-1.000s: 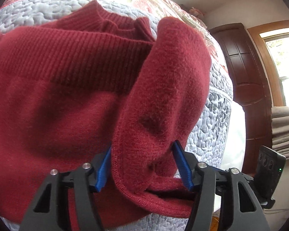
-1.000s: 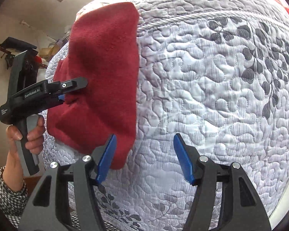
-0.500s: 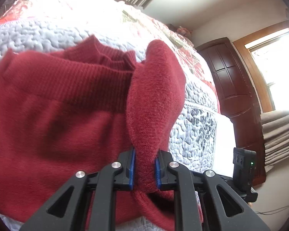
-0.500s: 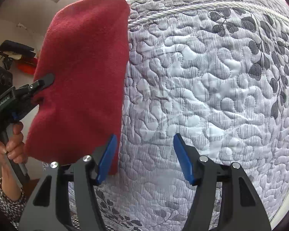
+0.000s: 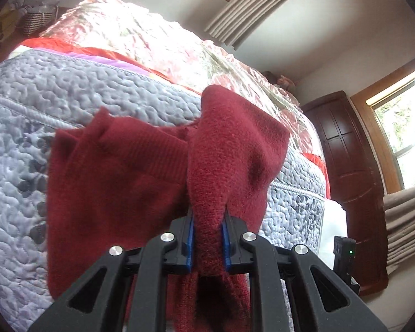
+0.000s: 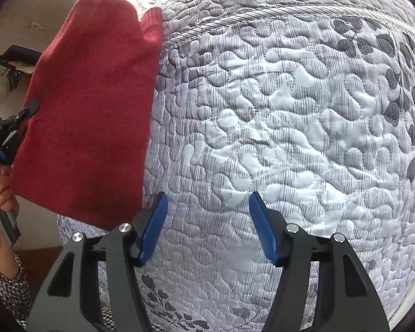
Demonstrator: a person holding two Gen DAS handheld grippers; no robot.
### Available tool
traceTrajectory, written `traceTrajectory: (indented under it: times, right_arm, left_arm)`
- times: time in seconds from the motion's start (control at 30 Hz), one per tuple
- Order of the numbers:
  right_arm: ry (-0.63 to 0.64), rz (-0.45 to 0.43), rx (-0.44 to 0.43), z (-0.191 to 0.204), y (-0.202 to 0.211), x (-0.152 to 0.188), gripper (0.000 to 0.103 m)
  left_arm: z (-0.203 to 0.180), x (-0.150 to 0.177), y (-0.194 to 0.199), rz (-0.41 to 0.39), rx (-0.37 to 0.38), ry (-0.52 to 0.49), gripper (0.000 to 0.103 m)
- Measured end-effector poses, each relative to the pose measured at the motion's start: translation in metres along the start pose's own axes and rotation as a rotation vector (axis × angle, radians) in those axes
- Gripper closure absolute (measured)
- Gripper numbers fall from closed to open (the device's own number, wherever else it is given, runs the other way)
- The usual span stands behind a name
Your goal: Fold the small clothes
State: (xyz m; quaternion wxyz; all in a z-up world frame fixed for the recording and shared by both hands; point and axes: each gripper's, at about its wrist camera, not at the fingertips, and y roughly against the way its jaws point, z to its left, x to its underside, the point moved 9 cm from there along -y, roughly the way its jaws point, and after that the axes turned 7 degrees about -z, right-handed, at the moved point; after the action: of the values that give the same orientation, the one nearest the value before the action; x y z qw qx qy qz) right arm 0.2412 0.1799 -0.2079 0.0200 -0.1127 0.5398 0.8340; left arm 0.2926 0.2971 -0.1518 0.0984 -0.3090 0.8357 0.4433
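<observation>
A sec ago our left claw [image 5: 207,242] stands open w/ the red sweater's [image 5: 119,182] fold loose between its pads; half a sec ago it closes, and now it's clamped on that fold and raised, so more of the grey quilt [image 5: 77,94] shows under the garment. In the right wrist view the lifted flap [image 6: 94,110] sits higher and wider vs. before, and a ribbed edge [image 6: 152,25] now peeks out behind it.
</observation>
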Motion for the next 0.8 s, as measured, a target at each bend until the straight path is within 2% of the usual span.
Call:
traceTrajectory:
  times: [0.2, 0.3, 0.63, 0.8]
  right_arm:
    - [0.032, 0.018, -0.002, 0.026, -0.021, -0.002, 0.042]
    - [0.051, 0.028, 0.001, 0.035, -0.033, -0.002, 0.042]
    - [0.106, 0.05, 0.009, 0.078, -0.061, 0.014, 0.042]
    - [0.143, 0.068, 0.01, 0.1, -0.078, 0.03, 0.042]
  left_arm:
    - [0.075, -0.016, 0.029, -0.031, -0.099, 0.072, 0.088]
    - [0.102, -0.012, 0.034, -0.018, -0.117, 0.108, 0.088]
    - [0.16, 0.022, 0.005, 0.056, -0.21, 0.157, 0.087]
    - [0.162, 0.024, 0.013, 0.028, -0.198, 0.174, 0.086]
